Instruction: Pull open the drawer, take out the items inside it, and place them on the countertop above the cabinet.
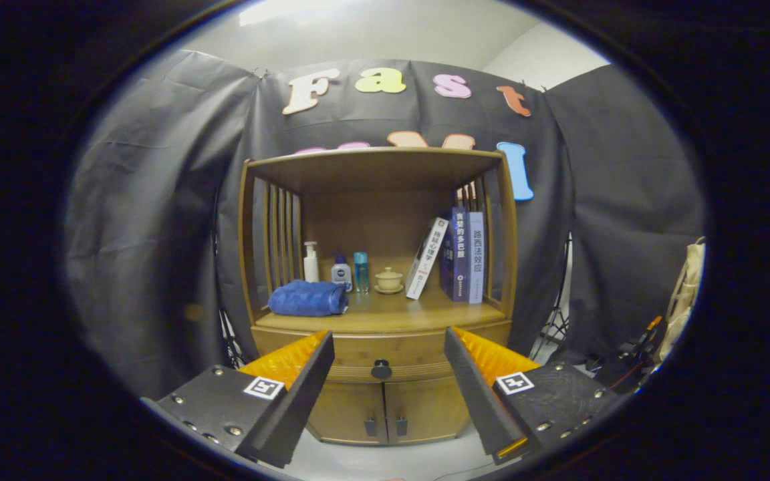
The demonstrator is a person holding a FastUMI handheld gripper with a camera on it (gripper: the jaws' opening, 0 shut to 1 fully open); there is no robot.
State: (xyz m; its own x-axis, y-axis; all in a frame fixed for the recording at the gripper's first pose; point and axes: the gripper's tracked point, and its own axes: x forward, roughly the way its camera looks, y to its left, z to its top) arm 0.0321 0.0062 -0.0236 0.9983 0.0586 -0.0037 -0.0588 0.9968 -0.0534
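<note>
Drawer (pixel 385 354) shut, dark round knob (pixel 381 369) between the open tool's (pixel 388 344) fingers.

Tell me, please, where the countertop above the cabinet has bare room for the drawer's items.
The countertop is bare along its front edge, from the blue towel across to below the books. The back is crowded: bottles, then a small lidded cup. The claw is open, its fingers either side of the closed drawer's knob.
</note>
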